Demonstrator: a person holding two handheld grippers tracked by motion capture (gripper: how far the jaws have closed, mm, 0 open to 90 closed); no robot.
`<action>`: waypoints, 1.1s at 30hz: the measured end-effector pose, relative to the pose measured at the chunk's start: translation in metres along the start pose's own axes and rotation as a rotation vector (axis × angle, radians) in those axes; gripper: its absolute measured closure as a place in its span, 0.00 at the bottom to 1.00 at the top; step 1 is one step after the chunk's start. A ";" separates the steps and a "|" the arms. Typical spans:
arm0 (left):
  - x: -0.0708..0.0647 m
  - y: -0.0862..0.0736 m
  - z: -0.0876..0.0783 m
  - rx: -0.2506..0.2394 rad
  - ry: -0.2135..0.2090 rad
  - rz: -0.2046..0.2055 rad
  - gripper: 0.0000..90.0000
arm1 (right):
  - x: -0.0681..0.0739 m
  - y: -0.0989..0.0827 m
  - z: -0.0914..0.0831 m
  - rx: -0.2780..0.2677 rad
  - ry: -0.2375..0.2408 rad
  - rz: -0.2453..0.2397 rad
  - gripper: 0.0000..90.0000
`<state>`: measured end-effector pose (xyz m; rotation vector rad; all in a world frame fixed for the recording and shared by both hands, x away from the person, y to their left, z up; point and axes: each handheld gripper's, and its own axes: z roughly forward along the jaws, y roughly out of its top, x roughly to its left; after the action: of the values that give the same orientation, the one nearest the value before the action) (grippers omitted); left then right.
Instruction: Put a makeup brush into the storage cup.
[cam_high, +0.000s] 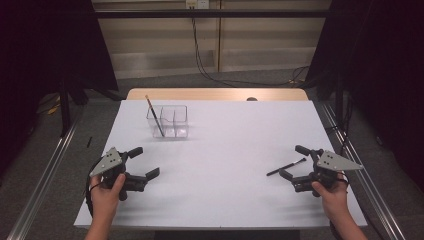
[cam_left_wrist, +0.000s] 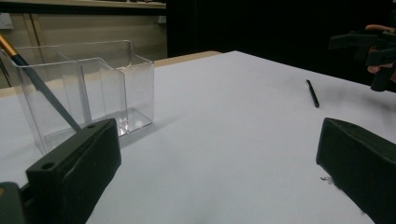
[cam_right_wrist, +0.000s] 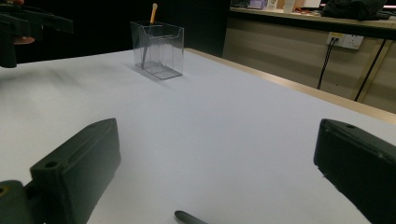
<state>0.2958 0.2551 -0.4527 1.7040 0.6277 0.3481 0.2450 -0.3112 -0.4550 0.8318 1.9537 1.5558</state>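
Observation:
A clear plastic holder (cam_high: 169, 121) (cam_left_wrist: 84, 93) (cam_right_wrist: 158, 49) with compartments stands at the far left of the white table (cam_high: 225, 145). A thin brush (cam_high: 154, 115) (cam_left_wrist: 39, 84) with an orange tip leans in its left compartment. A black pen (cam_high: 286, 166) (cam_left_wrist: 312, 93) (cam_right_wrist: 189, 217) lies flat near the right edge, just in front of my right gripper (cam_high: 295, 162), which is open and empty. My left gripper (cam_high: 145, 162) rests open at the front left, nothing between its jaws.
A wooden strip (cam_high: 215, 94) borders the table's far edge. Metal rails (cam_high: 45, 165) run along both sides on the floor. Cables (cam_high: 210, 70) hang by the back wall. The white surface between the two grippers is bare.

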 end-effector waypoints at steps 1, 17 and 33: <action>0.000 0.000 0.001 0.001 0.001 0.005 0.00 | 0.000 0.000 -0.001 0.000 -0.001 0.000 0.00; 0.002 0.003 0.009 -0.009 -0.024 0.011 0.00 | -0.003 -0.002 -0.007 0.006 -0.054 0.010 0.00; -0.004 -0.002 0.010 0.010 -0.047 0.014 0.00 | -0.010 -0.004 0.004 0.038 -0.123 0.045 0.00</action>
<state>0.2977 0.2447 -0.4565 1.7221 0.5844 0.3148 0.2541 -0.3167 -0.4599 0.9701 1.8935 1.4603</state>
